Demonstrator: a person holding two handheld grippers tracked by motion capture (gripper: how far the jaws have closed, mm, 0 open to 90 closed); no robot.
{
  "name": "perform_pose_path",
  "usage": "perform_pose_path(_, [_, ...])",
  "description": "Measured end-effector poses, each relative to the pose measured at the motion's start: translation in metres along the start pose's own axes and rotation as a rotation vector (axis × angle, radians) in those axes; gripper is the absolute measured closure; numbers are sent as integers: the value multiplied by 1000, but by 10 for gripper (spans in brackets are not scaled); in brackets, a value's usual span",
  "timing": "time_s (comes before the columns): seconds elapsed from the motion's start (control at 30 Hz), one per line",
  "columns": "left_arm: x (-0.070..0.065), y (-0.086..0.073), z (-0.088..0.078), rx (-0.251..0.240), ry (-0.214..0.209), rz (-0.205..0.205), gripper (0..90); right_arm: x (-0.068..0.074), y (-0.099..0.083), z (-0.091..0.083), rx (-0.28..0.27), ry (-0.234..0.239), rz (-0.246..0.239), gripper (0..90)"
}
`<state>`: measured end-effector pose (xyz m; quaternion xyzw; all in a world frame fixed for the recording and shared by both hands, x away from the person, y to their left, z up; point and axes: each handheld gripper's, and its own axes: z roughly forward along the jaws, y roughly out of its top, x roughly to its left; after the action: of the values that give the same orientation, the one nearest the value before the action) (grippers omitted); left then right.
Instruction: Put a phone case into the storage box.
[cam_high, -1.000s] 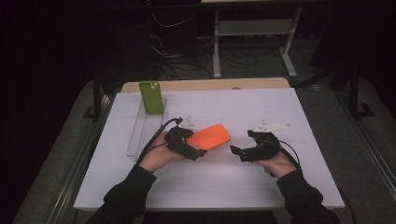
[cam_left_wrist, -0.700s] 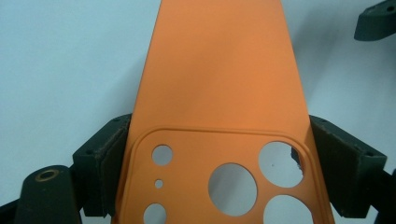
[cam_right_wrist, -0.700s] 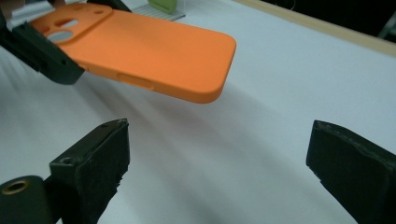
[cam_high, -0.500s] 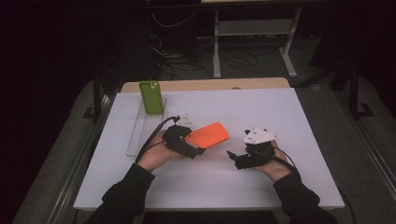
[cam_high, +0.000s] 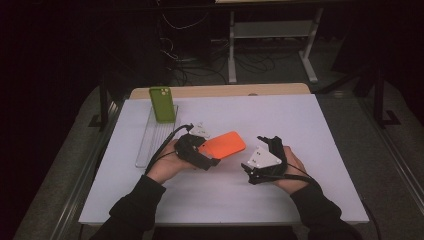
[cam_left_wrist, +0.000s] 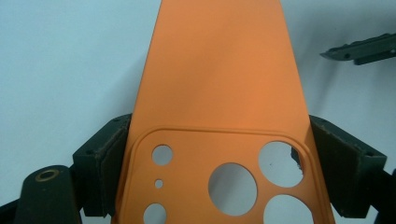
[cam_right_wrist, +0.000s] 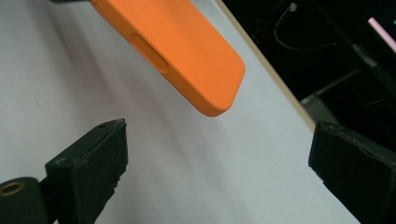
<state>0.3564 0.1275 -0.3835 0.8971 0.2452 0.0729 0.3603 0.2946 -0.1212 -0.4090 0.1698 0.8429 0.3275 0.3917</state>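
Observation:
An orange phone case (cam_high: 226, 144) hangs just above the white table top (cam_high: 310, 125), back side up, with my left gripper (cam_high: 202, 151) shut on its camera-cutout end. In the left gripper view both pads (cam_left_wrist: 109, 161) press on the long edges of the case (cam_left_wrist: 219, 70) beside the lens holes. My right gripper (cam_high: 254, 157) sits to the right of the case's free end, its jaws wide open and nothing between them. In the right gripper view the case's rounded corner (cam_right_wrist: 187, 42) lies ahead of the open right gripper (cam_right_wrist: 224, 168), apart from both pads.
A green phone case (cam_high: 162, 103) stands upright at the far end of a clear slotted rack (cam_high: 147, 142) on the table's left. A wooden strip (cam_high: 225, 90) borders the far edge, with dark floor, cables and a stand beyond it.
My right gripper has shifted left toward the free end of the orange case and turned a little. The left gripper and the case have stayed put.

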Motion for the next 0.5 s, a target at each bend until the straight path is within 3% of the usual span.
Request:
perform_pose_path(0.23, [0,0,0,-6,-3,-7,152,13,4,2,-4,-78,-145,38])
perform_pose_path(0.27, [-1,0,1,-8,-8,-26,152,15,4,2,-9,-92,-174,39])
perform_pose_path(0.4, [0,0,0,16,-13,9,152,18,6,4,-3,-118,-289,40])
perform_pose_path(0.43, [-2,0,1,-2,-16,-12,152,21,6,5,-14,-127,-278,41])
perform_pose_path(0.5, [-1,0,0,16,-22,7,152,23,8,6,-22,-148,-317,43])
